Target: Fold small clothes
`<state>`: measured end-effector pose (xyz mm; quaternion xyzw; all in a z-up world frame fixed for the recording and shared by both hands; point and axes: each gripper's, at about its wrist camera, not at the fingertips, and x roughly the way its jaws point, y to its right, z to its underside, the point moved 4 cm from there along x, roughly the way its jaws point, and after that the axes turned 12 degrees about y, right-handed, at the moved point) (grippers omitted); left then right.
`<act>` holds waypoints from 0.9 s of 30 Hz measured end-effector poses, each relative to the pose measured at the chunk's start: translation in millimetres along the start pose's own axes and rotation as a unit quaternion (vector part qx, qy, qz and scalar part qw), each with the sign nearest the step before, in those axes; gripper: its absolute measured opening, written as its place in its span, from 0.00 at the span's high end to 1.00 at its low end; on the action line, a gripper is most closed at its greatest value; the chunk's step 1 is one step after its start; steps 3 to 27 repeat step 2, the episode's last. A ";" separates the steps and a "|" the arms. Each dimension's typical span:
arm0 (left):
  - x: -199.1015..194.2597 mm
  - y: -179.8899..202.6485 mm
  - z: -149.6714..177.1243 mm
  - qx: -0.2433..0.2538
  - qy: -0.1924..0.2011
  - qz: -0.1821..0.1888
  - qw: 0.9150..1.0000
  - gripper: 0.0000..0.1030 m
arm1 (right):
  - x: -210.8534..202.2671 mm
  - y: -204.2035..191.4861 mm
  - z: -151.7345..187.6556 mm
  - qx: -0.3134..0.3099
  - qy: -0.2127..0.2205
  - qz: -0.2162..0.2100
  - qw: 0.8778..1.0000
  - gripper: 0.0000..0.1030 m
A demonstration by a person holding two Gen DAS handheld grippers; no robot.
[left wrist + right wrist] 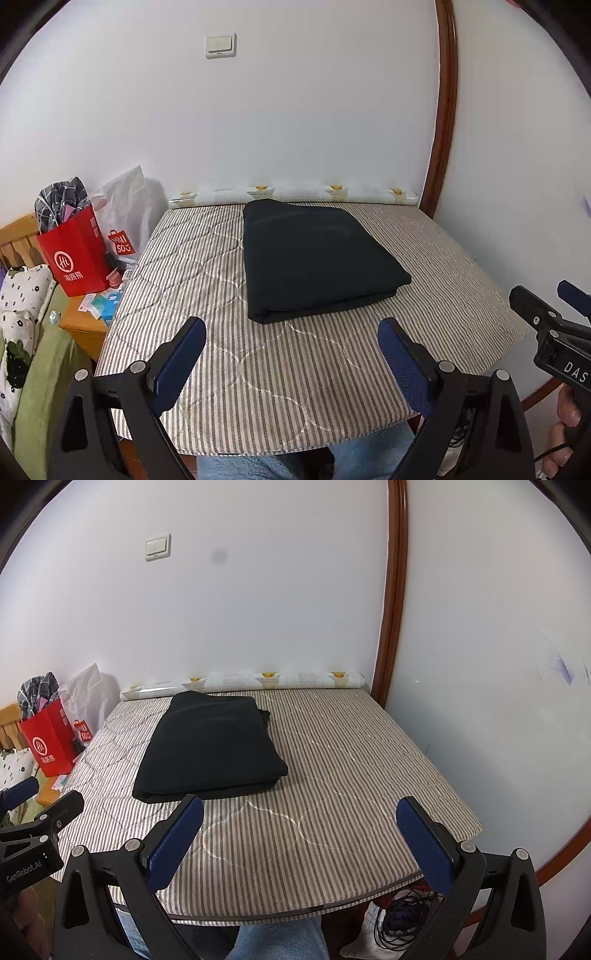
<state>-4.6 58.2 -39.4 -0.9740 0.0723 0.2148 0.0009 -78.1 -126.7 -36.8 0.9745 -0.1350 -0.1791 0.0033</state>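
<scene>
A dark folded garment (pixel 314 262) lies as a neat rectangle on the striped quilted table cover (pixel 258 369), toward the far side. In the right wrist view the garment (pixel 210 746) sits left of centre. My left gripper (pixel 291 332) is open and empty, held above the near part of the table, short of the garment. My right gripper (pixel 299 812) is open and empty too, above the near edge, to the right of the garment. The right gripper also shows at the right edge of the left wrist view (pixel 546 306).
A patterned roll (pixel 295 194) lies along the far edge against the white wall. A red paper bag (pixel 75 254) and a white plastic bag (pixel 125 210) stand on a wooden stand at the left. A brown wooden door frame (pixel 391 627) rises at the right. Cables (pixel 402 919) lie under the table.
</scene>
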 end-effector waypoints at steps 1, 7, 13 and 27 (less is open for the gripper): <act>0.6 0.7 0.1 -0.001 -0.001 -0.002 1.000 0.09 | 0.3 -0.3 0.5 -0.001 0.000 0.000 1.000 0.00; 1.7 0.7 0.6 -0.001 -0.002 -0.002 1.000 0.09 | 0.7 -0.8 1.1 -0.001 0.000 -0.001 1.000 0.00; 1.7 0.7 0.6 -0.001 -0.002 -0.002 1.000 0.09 | 0.7 -0.8 1.1 -0.001 0.000 -0.001 1.000 0.00; 1.7 0.7 0.6 -0.001 -0.002 -0.002 1.000 0.09 | 0.7 -0.8 1.1 -0.001 0.000 -0.001 1.000 0.00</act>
